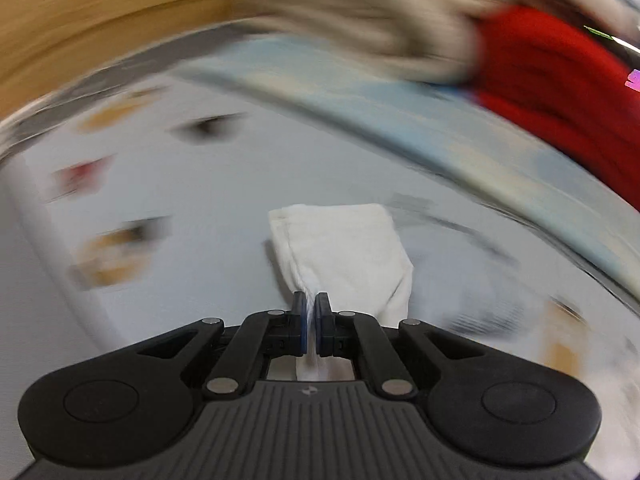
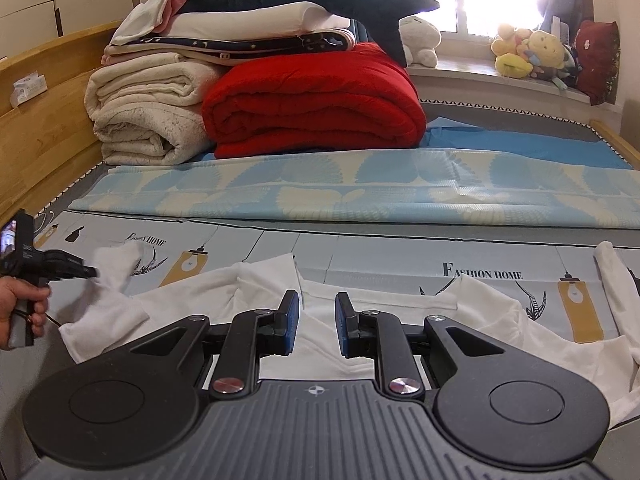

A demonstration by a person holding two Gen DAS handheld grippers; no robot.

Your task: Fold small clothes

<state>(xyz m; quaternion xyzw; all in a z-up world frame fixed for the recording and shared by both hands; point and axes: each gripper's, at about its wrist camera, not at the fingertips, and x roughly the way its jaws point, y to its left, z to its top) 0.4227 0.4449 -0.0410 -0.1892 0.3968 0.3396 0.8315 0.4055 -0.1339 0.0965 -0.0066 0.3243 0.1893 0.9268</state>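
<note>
A white long-sleeved shirt (image 2: 400, 312) lies spread across the printed sheet (image 2: 380, 256) on the bed. In the left wrist view, my left gripper (image 1: 311, 304) is shut on the shirt's sleeve (image 1: 340, 240), and the cloth fans out beyond the pads. The picture around it is smeared by motion. The right wrist view shows the same left gripper (image 2: 90, 271) at the far left, held by a hand (image 2: 20, 304), with the sleeve end (image 2: 116, 264) lifted off the sheet. My right gripper (image 2: 317, 308) hovers over the shirt's neckline, jaws apart, with nothing pinched between its pads.
A folded red quilt (image 2: 312, 104) and rolled cream blankets (image 2: 144, 116) are stacked at the head of the bed, against the wooden frame (image 2: 48, 120). A blue-and-cream mat (image 2: 360, 188) lies beyond the sheet. Plush toys (image 2: 528, 52) sit on the window sill.
</note>
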